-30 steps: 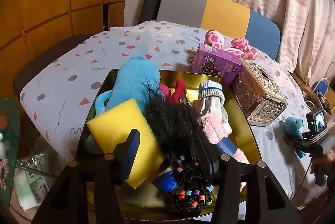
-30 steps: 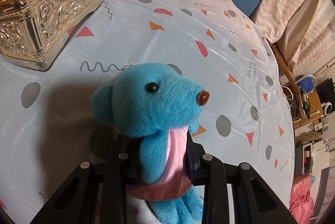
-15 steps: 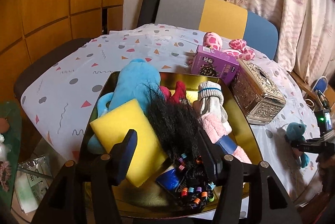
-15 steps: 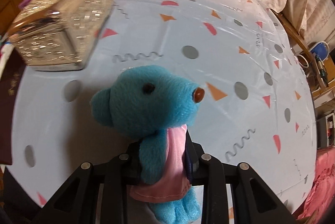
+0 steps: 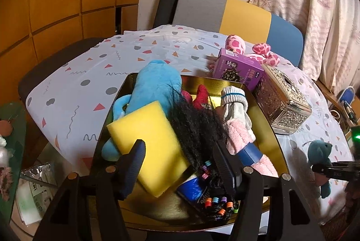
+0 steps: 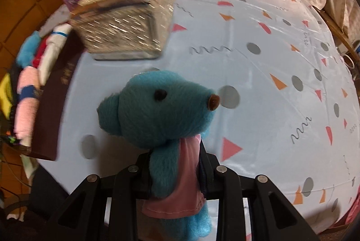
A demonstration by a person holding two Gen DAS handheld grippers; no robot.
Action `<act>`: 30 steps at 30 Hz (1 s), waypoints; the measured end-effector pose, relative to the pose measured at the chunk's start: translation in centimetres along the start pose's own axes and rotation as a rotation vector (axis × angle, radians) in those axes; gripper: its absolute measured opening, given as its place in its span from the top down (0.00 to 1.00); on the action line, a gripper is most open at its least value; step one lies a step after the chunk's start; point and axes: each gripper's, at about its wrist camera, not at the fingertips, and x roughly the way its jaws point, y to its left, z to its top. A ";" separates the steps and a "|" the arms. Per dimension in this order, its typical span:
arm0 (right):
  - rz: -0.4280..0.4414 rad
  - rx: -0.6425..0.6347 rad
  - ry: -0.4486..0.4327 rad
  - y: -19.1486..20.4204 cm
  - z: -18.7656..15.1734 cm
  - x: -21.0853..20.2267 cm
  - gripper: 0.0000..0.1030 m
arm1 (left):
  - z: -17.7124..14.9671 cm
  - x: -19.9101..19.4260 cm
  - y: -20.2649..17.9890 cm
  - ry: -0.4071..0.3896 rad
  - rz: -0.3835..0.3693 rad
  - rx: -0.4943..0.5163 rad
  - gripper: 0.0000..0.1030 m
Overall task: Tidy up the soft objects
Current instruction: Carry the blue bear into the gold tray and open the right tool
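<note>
A gold tray (image 5: 265,126) holds a big blue plush (image 5: 155,83), a yellow sponge (image 5: 148,142), a black beaded wig (image 5: 195,128), a white sock (image 5: 234,103) and a pink fuzzy sock (image 5: 238,137). My left gripper (image 5: 177,162) hovers over the tray's near end. Its jaws are opening, with the sponge's corner and wig hair lying loose between them. My right gripper (image 6: 174,164) is shut on a small blue teddy bear (image 6: 157,110) in a pink dress, held above the tablecloth. The left wrist view shows that bear (image 5: 319,151) right of the tray.
An ornate silver tissue box (image 5: 283,103) stands just right of the tray, with a purple box (image 5: 238,70) and a pink spotted plush (image 5: 254,52) behind it. In the right wrist view the tissue box (image 6: 126,22) lies ahead and the tray (image 6: 56,94) to the left. A chair (image 5: 225,11) stands beyond the patterned tablecloth.
My right gripper has carried the bear up and toward the tray, which now shows at the left of its view. The left jaws have spread wider over the sponge and wig.
</note>
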 end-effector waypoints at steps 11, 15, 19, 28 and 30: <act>0.145 -0.112 -0.119 6.4 2.1 -4.0 0.72 | 0.5 -0.3 2.0 -0.024 0.034 -0.044 0.39; 0.216 -0.180 -0.160 10.3 3.0 -5.4 0.72 | 0.6 -0.4 2.6 -0.029 0.045 -0.060 0.39; 0.272 -0.247 -0.208 14.1 4.5 -6.8 0.72 | 0.6 -0.5 3.1 -0.033 0.048 -0.070 0.39; 0.248 -0.241 -0.234 19.0 9.2 -3.5 0.72 | 0.4 -0.2 3.4 -0.018 0.043 -0.086 0.39; 0.211 -0.259 -0.189 19.7 9.6 -1.4 0.71 | 0.2 0.0 3.4 -0.015 0.043 -0.087 0.39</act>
